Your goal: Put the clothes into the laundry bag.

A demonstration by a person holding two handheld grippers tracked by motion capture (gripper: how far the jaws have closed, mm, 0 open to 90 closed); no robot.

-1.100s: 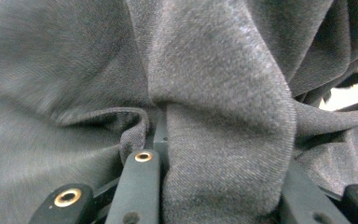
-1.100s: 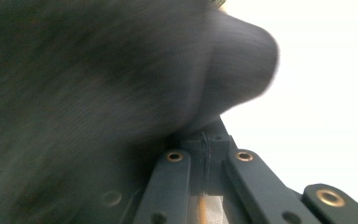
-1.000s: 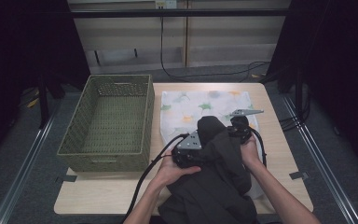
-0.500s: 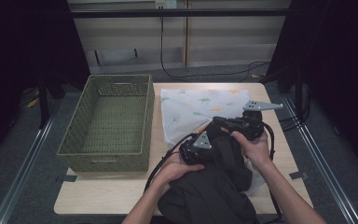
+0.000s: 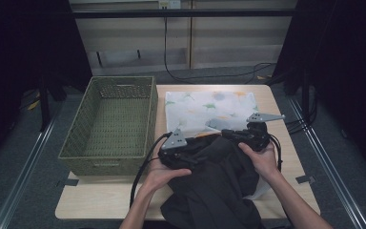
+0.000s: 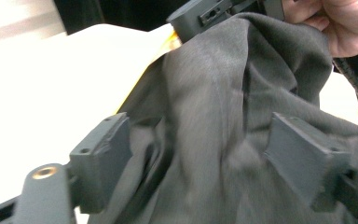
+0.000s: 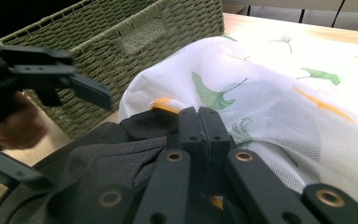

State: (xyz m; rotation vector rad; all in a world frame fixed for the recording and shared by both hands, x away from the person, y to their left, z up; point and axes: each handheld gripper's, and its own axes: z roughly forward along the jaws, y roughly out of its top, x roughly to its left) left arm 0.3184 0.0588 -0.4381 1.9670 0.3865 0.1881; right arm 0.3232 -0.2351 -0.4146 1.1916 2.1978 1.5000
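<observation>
A dark grey garment [image 5: 219,186] lies bunched at the table's near edge, its top against the near side of a white mesh bag [image 5: 205,105] printed with leaves. My left gripper [image 5: 193,150] has just been opening its jaws. In the left gripper view it [image 6: 200,126] stands open, with the garment [image 6: 214,93] loose between the jaws and no pad pressing on it. My right gripper [image 5: 228,134] is shut on the garment's upper edge. In the right gripper view its jaws [image 7: 198,114] meet on dark cloth beside the bag's orange-trimmed mouth [image 7: 165,103].
A green woven basket [image 5: 106,159] stands on the left half of the table, close to the left hand. Its wall [image 7: 121,32] rises just beyond the bag [image 7: 270,93]. Cables trail from both grippers over the near edge. Bare tabletop [image 5: 100,200] lies near left.
The left gripper's jaws have opened off the garment and it has drawn back to the left. The right gripper shifted right. The garment's top has come down from over the bag to its near edge.
</observation>
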